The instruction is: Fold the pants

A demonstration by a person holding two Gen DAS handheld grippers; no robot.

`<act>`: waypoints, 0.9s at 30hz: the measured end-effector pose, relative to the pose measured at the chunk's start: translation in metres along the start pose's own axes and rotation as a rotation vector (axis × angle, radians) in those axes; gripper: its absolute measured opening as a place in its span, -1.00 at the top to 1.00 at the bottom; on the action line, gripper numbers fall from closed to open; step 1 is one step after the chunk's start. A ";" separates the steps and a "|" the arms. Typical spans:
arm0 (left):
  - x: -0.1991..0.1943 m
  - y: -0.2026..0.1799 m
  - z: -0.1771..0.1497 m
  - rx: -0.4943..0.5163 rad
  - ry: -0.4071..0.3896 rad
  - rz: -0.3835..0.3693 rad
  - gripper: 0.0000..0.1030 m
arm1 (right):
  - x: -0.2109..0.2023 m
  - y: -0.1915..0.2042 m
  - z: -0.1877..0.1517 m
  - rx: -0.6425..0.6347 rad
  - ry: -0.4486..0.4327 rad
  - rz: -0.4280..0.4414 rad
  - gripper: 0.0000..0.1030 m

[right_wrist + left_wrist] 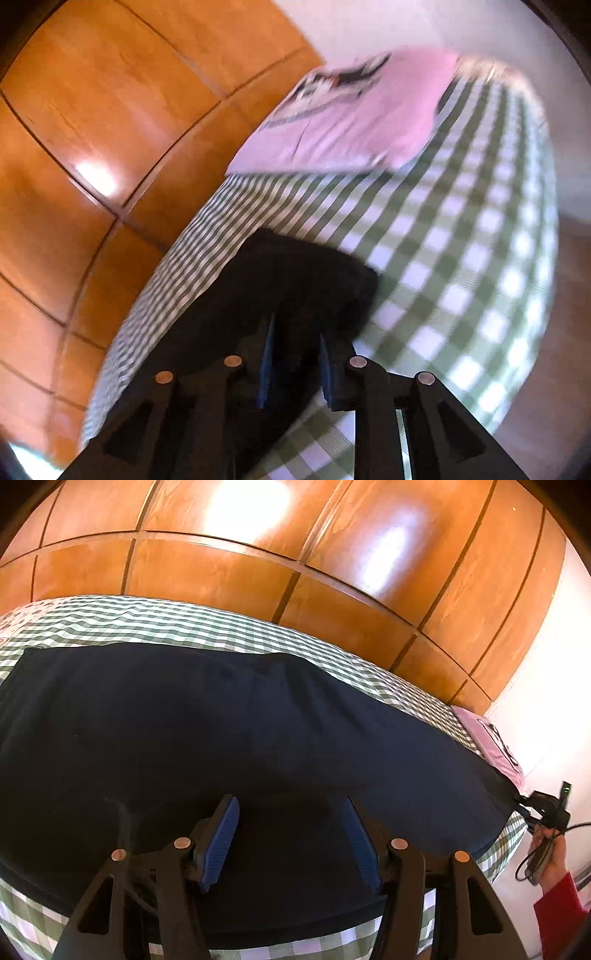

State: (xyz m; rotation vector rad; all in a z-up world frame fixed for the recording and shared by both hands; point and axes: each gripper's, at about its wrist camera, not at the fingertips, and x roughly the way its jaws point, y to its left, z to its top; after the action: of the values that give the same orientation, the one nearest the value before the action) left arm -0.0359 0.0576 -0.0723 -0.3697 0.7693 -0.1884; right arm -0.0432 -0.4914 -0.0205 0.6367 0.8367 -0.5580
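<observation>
Hovering left gripper (jaws wide) above navy pants, checked sheet

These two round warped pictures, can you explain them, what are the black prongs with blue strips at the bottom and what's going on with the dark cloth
Each picture comes from a wide-angle camera riding on a hand-held tool, looking out along its two black fingers with blue pads. A person holds one in each hand. The left tool stands open over dark navy pants spread on a green checked bedcover; nothing is between its pads. At the far right of that view you see the person's hand, in a red sleeve, holding the other tool. The right tool is at the pants' end, narrowly open; blur hides whether cloth is pinched. A pink cloth lies beyond, before wooden wardrobe doors.
</observation>
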 end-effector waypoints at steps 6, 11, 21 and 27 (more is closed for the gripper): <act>0.000 0.004 0.016 -0.031 -0.022 -0.002 -0.15 | -0.034 0.089 -0.035 -0.332 -0.040 0.134 0.44; 0.004 0.008 0.028 -0.024 -0.055 0.012 -0.15 | -0.010 0.208 -0.106 -0.585 0.264 0.506 0.41; 0.020 0.027 0.026 0.052 -0.012 0.084 -0.15 | 0.055 0.374 -0.207 -0.656 0.635 0.715 0.41; 0.009 0.033 0.034 0.040 -0.031 0.159 -0.15 | 0.086 0.424 -0.239 -0.667 0.763 0.691 0.41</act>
State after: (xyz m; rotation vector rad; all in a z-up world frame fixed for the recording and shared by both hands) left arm -0.0048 0.0938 -0.0685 -0.2718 0.7596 -0.0482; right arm 0.1705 -0.0512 -0.0895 0.4605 1.3373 0.6300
